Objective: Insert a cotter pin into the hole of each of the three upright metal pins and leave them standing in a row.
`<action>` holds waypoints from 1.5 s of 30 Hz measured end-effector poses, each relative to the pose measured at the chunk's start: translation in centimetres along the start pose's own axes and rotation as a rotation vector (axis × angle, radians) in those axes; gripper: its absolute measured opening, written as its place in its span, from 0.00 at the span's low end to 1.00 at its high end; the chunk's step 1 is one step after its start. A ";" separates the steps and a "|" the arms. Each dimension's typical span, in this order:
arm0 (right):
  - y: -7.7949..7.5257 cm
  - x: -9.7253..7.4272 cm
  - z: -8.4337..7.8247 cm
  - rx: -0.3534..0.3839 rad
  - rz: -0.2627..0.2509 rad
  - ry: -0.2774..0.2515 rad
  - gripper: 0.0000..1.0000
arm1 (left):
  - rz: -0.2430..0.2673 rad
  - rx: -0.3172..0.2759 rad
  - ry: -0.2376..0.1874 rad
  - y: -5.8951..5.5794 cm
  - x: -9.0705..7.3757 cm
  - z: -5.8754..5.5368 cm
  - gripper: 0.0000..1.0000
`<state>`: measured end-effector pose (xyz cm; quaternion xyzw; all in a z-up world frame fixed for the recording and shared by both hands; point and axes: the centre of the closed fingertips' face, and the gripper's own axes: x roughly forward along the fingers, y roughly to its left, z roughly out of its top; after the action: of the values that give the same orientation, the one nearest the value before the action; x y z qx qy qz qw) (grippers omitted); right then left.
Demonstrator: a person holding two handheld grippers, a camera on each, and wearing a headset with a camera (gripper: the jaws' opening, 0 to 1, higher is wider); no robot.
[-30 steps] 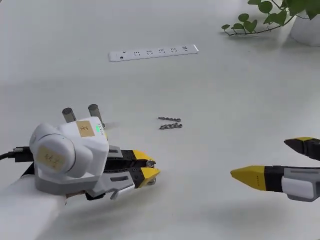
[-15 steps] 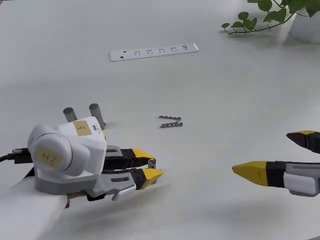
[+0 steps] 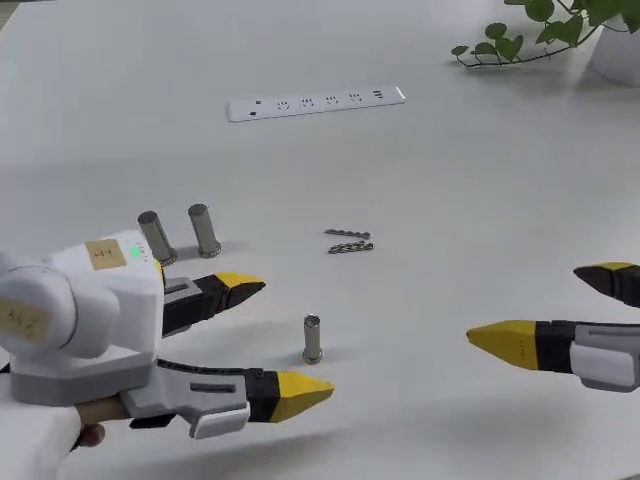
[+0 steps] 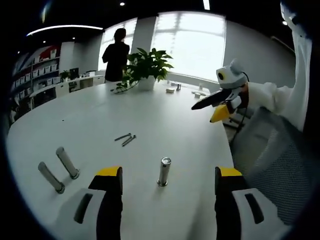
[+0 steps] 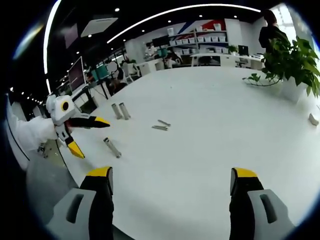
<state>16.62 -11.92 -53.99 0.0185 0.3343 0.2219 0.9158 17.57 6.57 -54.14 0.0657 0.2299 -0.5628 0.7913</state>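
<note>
Two upright metal pins (image 3: 152, 236) (image 3: 204, 229) stand side by side at the left of the white table. A third metal pin (image 3: 312, 338) stands upright nearer me, between the spread yellow tips of my left gripper (image 3: 296, 338), which is open and not touching it. In the left gripper view this pin (image 4: 163, 171) rises between the jaws, with the pair (image 4: 60, 169) to the left. Two cotter pins (image 3: 347, 241) lie flat mid-table. My right gripper (image 3: 524, 306) hovers open at the right, holding nothing.
A white power strip (image 3: 315, 103) lies at the far side of the table. A potted plant (image 3: 540, 30) trails leaves at the far right corner. Behind the table a person (image 4: 116, 50) stands by the window.
My left gripper was shut on the third metal pin; it has opened and drawn back to the left, and the pin now stands free on the table. The right gripper has barely moved.
</note>
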 end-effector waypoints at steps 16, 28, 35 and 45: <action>0.1 0.0 -0.1 -0.009 0.000 0.011 0.95 | 0.038 -0.117 0.015 -1.9 -2.0 -2.0 0.99; -0.9 -0.2 2.3 -0.085 -0.011 0.006 0.90 | 0.095 -0.191 -0.073 -2.7 -2.8 -1.0 0.99; -0.5 0.1 5.3 -0.182 0.039 -0.038 0.78 | 0.123 -0.217 -0.097 -3.0 -3.4 -1.0 0.99; -1.2 1.5 9.2 -0.432 0.108 0.056 0.66 | 0.104 -0.252 -0.130 -3.4 -4.2 -0.6 0.99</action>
<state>23.81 -11.33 -47.96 -0.1664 0.3030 0.3375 0.8756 13.16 9.16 -52.25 -0.0587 0.2432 -0.4907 0.8346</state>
